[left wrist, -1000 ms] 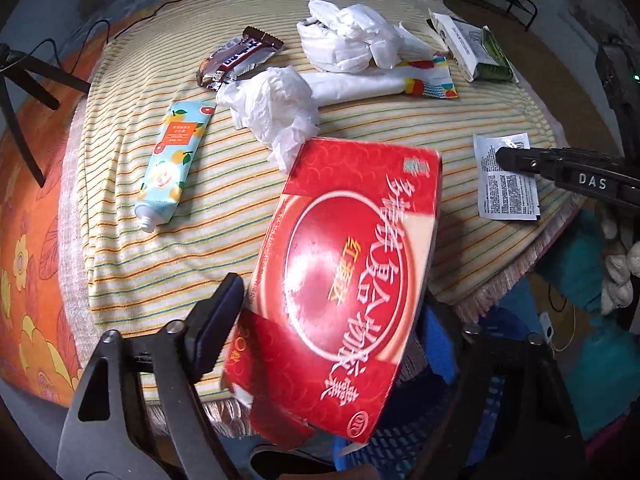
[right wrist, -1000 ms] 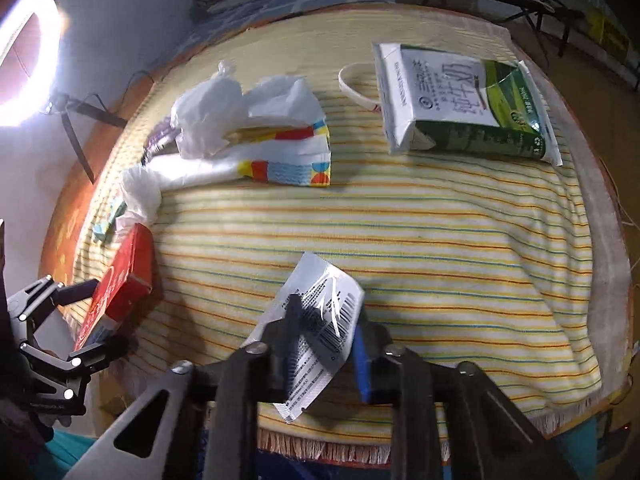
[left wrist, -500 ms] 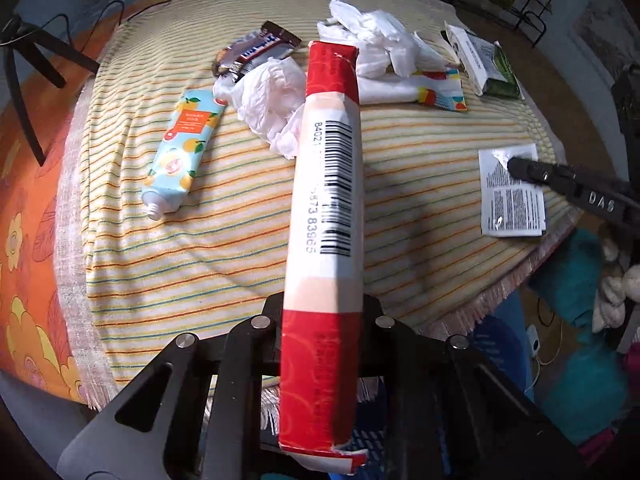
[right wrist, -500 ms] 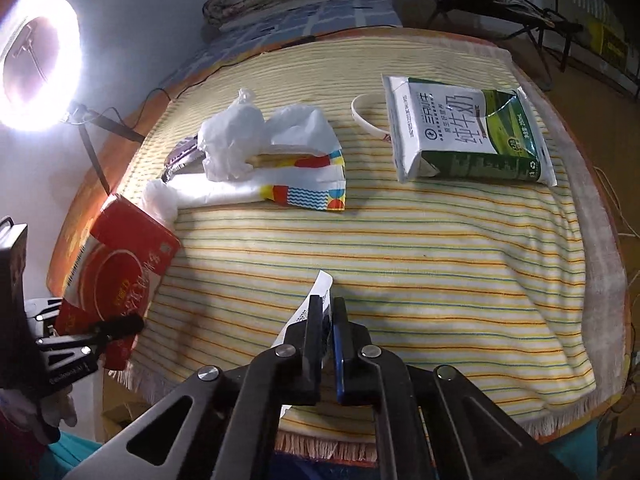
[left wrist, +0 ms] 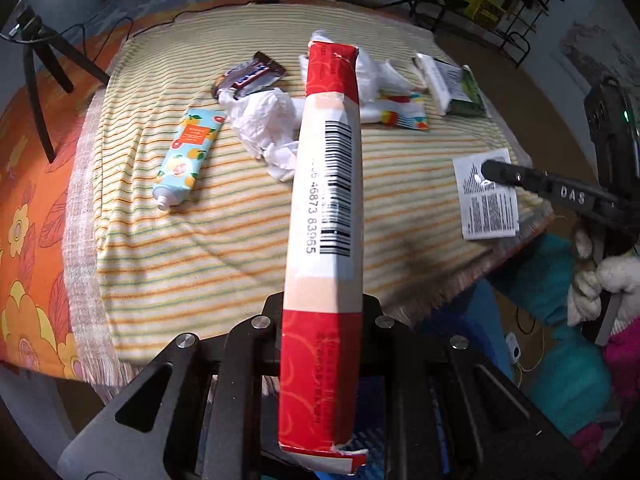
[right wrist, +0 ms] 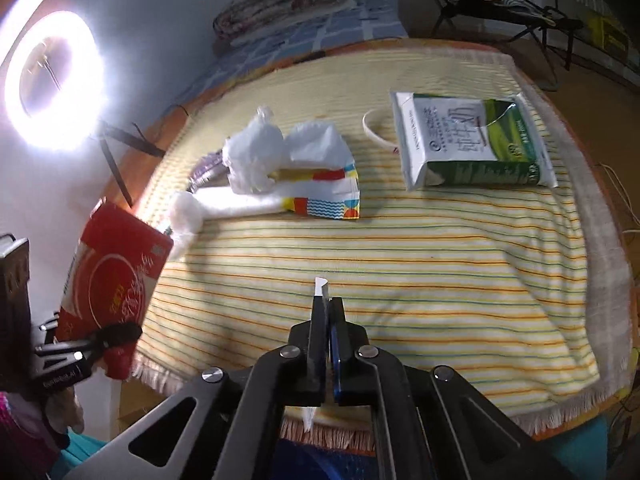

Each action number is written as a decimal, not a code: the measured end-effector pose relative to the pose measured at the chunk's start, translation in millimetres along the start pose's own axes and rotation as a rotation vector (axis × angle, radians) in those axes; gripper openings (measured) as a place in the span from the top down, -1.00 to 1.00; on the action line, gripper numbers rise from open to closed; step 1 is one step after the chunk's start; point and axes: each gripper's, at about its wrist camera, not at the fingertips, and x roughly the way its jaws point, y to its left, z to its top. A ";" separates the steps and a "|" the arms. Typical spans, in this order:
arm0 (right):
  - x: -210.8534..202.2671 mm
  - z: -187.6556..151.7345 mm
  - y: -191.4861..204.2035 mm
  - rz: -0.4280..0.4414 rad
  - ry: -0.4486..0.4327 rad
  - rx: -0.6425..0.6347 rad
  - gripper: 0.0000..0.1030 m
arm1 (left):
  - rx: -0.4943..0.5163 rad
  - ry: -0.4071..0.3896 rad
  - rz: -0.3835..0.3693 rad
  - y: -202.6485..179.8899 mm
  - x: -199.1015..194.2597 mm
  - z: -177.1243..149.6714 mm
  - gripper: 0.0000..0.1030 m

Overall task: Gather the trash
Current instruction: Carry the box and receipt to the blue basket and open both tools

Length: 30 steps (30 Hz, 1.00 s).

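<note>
In the left wrist view, an orange-patterned squeeze tube (left wrist: 187, 160) is lying on the striped yellow cloth (left wrist: 224, 240) towards the left, with a brown candy wrapper (left wrist: 249, 76) and a crumpled white tissue (left wrist: 266, 128) beyond it; the left gripper (left wrist: 320, 312) is clamping a flat red cardboard box (left wrist: 326, 216) edge-on, its barcode side facing the camera, and the box is hiding part of the white tissue heap (left wrist: 374, 76) and the colourful paper pack (left wrist: 402, 114) behind it, while its torn lower end is running out of frame. Further right a green-and-white milk carton (left wrist: 450, 88) is lying near the far edge, half blurred. At the right edge the right gripper (left wrist: 492, 172) is pinching a white printed paper slip (left wrist: 488, 196) lifted just above the cloth edge, a white-gloved hand (left wrist: 600, 284) holding it. From the right wrist view the jaws are pressing together on that slip, only a thin white sliver showing above and below the fingers (right wrist: 320, 320); the printing is impossible to read
</note>
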 end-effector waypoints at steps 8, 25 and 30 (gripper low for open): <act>-28.1 -8.5 -3.5 0.021 -0.049 0.021 1.00 | 0.073 0.026 0.024 -29.5 -3.1 -32.0 0.69; -63.0 -85.2 17.9 0.099 0.000 -0.036 1.00 | 0.086 0.127 -0.061 -75.0 3.4 -107.9 0.69; -56.1 -109.2 29.6 0.092 0.034 -0.076 1.00 | 0.088 0.168 -0.057 -81.2 17.1 -126.4 0.69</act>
